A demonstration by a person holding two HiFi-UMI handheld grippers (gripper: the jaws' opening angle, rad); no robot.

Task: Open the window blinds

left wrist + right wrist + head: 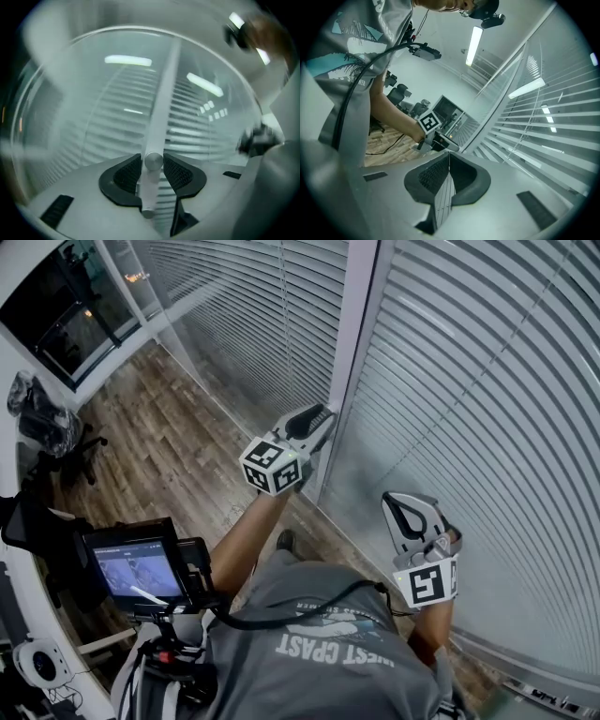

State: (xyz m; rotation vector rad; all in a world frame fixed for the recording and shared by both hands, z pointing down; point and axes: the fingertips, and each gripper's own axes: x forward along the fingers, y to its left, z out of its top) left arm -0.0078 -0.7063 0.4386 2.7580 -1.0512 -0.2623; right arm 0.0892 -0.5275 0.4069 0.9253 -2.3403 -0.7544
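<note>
White slatted blinds (487, 409) cover the glass wall on the right, and a second set (253, 315) hangs on the left of a white post (349, 343). My left gripper (322, 415) reaches up to that post. In the left gripper view its dark pads (129, 174) press from both sides on a pale blind wand (161, 103) with a round metal end; the gripper (153, 161) is shut on it. My right gripper (405, 505) hangs lower, close to the right blinds, with its jaws (449, 157) shut together and empty. The left gripper (440, 140) also shows in the right gripper view.
A wooden floor (159, 446) runs along the glass wall. A small monitor (136, 570) on a rig sits at my left side, with cables over my grey shirt (328, 652). An office chair (66, 442) stands farther left, below a dark window (66, 306).
</note>
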